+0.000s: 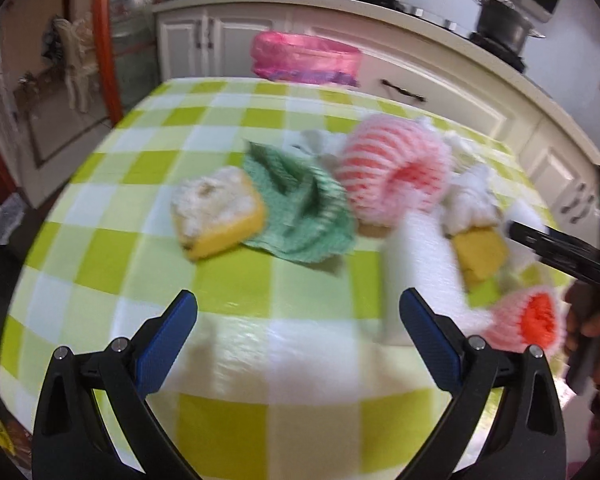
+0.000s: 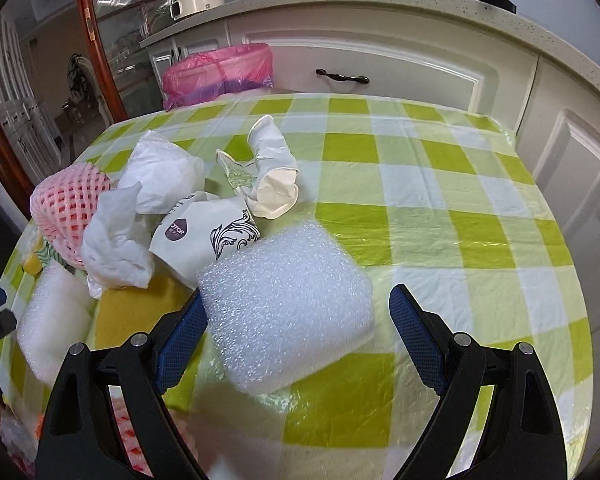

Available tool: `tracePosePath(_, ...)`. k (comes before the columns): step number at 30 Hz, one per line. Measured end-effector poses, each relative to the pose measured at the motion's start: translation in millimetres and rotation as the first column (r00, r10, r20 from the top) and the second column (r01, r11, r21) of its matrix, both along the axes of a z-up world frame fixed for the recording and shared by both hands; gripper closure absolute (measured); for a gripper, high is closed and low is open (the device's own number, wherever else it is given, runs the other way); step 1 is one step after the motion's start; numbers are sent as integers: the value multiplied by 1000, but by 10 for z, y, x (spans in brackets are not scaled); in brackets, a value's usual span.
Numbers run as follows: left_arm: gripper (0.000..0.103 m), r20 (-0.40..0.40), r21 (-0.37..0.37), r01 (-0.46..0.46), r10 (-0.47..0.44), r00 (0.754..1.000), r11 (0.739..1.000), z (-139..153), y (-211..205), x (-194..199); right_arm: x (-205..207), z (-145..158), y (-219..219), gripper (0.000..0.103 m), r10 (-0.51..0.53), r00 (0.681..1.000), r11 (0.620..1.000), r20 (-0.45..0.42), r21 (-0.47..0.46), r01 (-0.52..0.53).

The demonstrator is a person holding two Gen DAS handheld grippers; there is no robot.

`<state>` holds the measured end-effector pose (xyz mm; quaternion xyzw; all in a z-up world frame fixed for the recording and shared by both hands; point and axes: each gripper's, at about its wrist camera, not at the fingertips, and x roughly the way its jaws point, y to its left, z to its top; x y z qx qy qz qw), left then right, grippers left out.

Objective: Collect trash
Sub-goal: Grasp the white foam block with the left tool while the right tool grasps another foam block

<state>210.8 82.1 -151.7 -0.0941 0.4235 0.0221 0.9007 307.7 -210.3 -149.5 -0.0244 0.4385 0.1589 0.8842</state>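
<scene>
- Trash lies in a loose heap on the checked tablecloth (image 2: 440,184); a bin with a pink liner (image 2: 220,76) stands beyond the far table edge.
- White foam sheet (image 2: 288,312) is nearest to the right gripper (image 2: 296,344); its jaws are spread, the left pad touching or just beside the sheet edge, the other pad apart; nothing is pinched.
- I judge the sheet very light, soft and springy; it will squash, not break; better to take it across the near edge, where it is thick.
- Crumpled tissue (image 2: 116,240), paper cup (image 2: 204,232) and pink fruit net (image 2: 70,208) also seem light and easy to crush.
- Left gripper (image 1: 298,344) hangs spread over bare cloth, holding nothing; the yellow sponge (image 1: 216,216) and green cloth (image 1: 300,208) lie ahead.
</scene>
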Motion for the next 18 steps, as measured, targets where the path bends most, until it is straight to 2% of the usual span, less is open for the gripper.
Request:
tracePosePath(1,6,7,-8,28,-28,1000,1000,15,-68,-4,16,-9,-9,31,5,1000,1000,0,15,-5)
tracePosePath(6,6,37,6,146,-146,989,989,90,-488,56,1,15,-95,34,-6,1000,998,28,65,5)
tracePosePath(8,10,26,25,173,-174,984,985,54,-625,155,-29,40,-139,34,-14,999,997,37,73,11)
tracePosePath(11,25,2,54,184,-185,983,981,-40,-732,308,-77,102,-234,34,-31,998,995,51,93,26)
tracePosePath(14,43,-18,48,184,-183,983,982,-139,-770,427,-103,171,-334,34,-45,997,993,59,114,38)
tracePosePath(16,65,-24,48,192,-191,981,980,-183,-789,452,-131,205,-370,34,-50,997,992,66,123,41)
tracePosePath(18,68,-15,72,200,-199,980,977,-185,-818,421,-152,234,-378,34,-50,996,990,77,132,39)
